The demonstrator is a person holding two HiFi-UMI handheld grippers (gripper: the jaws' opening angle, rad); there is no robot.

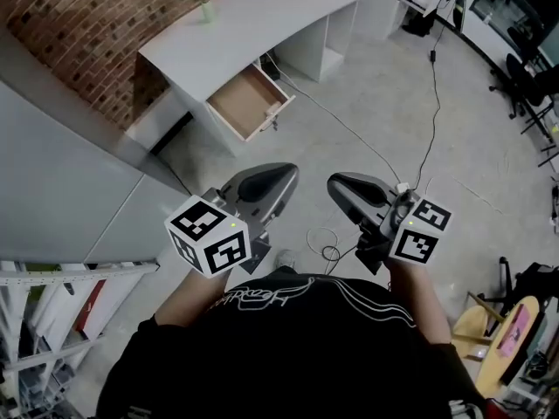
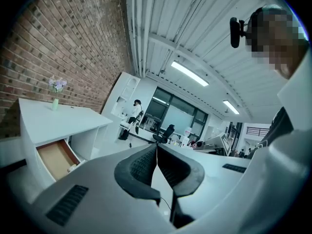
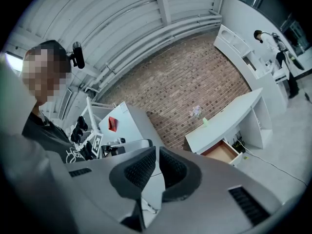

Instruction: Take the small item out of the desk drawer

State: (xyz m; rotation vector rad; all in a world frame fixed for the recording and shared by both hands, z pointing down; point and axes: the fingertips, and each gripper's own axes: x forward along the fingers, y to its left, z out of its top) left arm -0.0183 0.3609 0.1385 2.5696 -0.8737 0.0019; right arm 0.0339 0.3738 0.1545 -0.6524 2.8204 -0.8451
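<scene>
- The white desk [image 1: 236, 33] stands against the brick wall, well ahead of the person and across open floor. It is the reference for everything below.
- The drawer [image 1: 247, 101] hangs under the desk's top. It is already pulled out towards the room, and its brown floor is exposed, so the opening step looks done.
- The left gripper [image 2: 157, 147] is held well back from the desk, in front of the person's body. Its jaws are closed tip to tip with nothing between them.
- The right gripper [image 3: 157, 150] is level beside the left one and just as far from the desk. Its jaws are almost together, with a thin slit between the tips, and they are empty.
- A small vase of flowers [image 1: 206, 11] stands on the desk's top near the wall. It plays no part in the task.
- The small item [image 2: 72, 168] appears as a pale speck in the drawer's front corner, on the side away from the wall. It is too small to identify.
- The item still lies in the drawer, well apart from both grippers, so the task has barely begun.
- What seems to remain is to walk up to the desk, spread one gripper's jaws, reach into that front corner, close on the item and lift it out.
</scene>
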